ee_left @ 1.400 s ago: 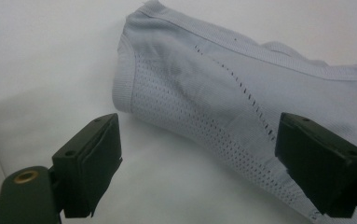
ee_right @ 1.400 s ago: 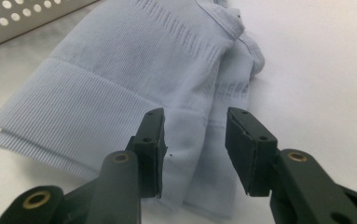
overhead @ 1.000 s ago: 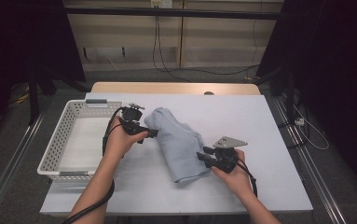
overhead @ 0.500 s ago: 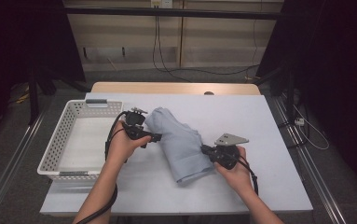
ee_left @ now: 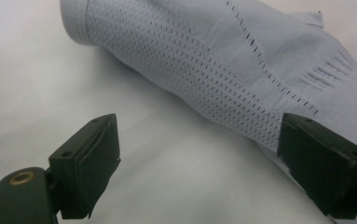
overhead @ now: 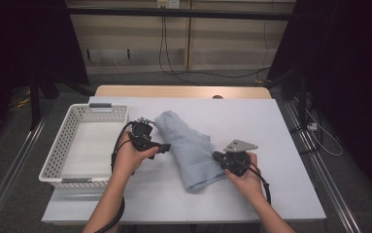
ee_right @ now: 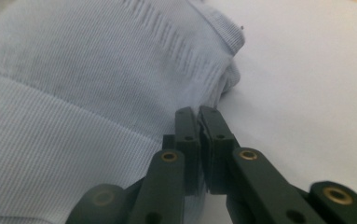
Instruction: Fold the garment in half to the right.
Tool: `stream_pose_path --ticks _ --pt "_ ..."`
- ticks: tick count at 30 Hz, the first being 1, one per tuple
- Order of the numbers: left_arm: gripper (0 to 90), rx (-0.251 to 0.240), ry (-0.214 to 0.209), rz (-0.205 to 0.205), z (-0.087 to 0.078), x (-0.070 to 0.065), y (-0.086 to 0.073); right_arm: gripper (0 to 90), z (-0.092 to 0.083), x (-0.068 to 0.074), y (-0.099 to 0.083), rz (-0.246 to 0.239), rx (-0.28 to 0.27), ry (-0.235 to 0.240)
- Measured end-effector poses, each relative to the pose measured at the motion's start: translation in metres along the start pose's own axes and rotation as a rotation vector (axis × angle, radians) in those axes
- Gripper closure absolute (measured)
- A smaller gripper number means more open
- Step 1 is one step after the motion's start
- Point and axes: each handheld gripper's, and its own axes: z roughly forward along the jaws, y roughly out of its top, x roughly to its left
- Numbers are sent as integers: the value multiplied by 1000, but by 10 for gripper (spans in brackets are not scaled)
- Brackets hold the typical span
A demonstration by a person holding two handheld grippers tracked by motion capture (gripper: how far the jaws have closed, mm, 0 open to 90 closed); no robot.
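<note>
A light blue knit garment (overhead: pixel 188 145) lies folded in a long bundle on the white table (overhead: pixel 271 126). My left gripper (overhead: pixel 166 145) is at its left side and stands open. In the left gripper view its wide-apart jaws (ee_left: pixel 213 154) frame bare table, and the garment (ee_left: pixel 223 60) reaches the right jaw. My right gripper (overhead: pixel 216 156) is at the garment's lower right edge. In the right gripper view its jaws (ee_right: pixel 198 114) are pressed together where the garment's (ee_right: pixel 73 93) folded edge meets their tips, pinching that edge.
A white perforated basket (overhead: pixel 57 160) stands at the table's left, close behind my left hand. A wooden strip (overhead: pixel 183 91) runs along the far edge. Open table lies to the right of the garment and along the front edge.
</note>
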Motion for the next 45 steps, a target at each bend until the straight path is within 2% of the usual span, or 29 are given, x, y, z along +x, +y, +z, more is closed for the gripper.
stream_pose_path --ticks 5,12,16,18,20,23,25,27,31,34,36,41,45 --pt "130 6 -6 -1 2 -1 -2 859 3 0 -3 0 11 -2" --pt "127 -5 -17 -9 3 -4 -5 774 4 0 -5 12 -2 -11" --pt "124 -7 -16 -14 2 -5 -6 665 0 -1 -5 36 -19 -16" --pt "124 -1 -17 -11 1 -5 -6 585 -3 -2 -5 35 -29 -27" --pt "123 -5 -17 -15 1 -5 -7 536 -5 -2 -4 27 -38 -18" --pt "122 -2 -17 -15 2 -6 -7 482 -10 -3 -3 64 -56 4" --pt "121 -1 -20 -16 2 -7 -8 406 -13 -5 -3 84 -65 12" --pt "119 -6 -22 -16 1 -8 -7 361 -16 -6 -3 93 -65 -1" --pt "115 -7 -23 -16 1 -10 -6 244 -21 -12 -6 138 -75 25" --pt "112 -7 -23 -14 1 -11 -6 206 -24 -15 -8 159 -75 23" --pt "112 -9 -25 -13 0 -12 -5 205 -26 -17 -10 154 -80 21" --pt "110 -18 -35 -23 -3 -12 -5 140 -33 -22 -12 150 -78 29" --pt "105 -19 -36 -24 -4 -13 -5 95 -39 -26 -15 164 -97 26"
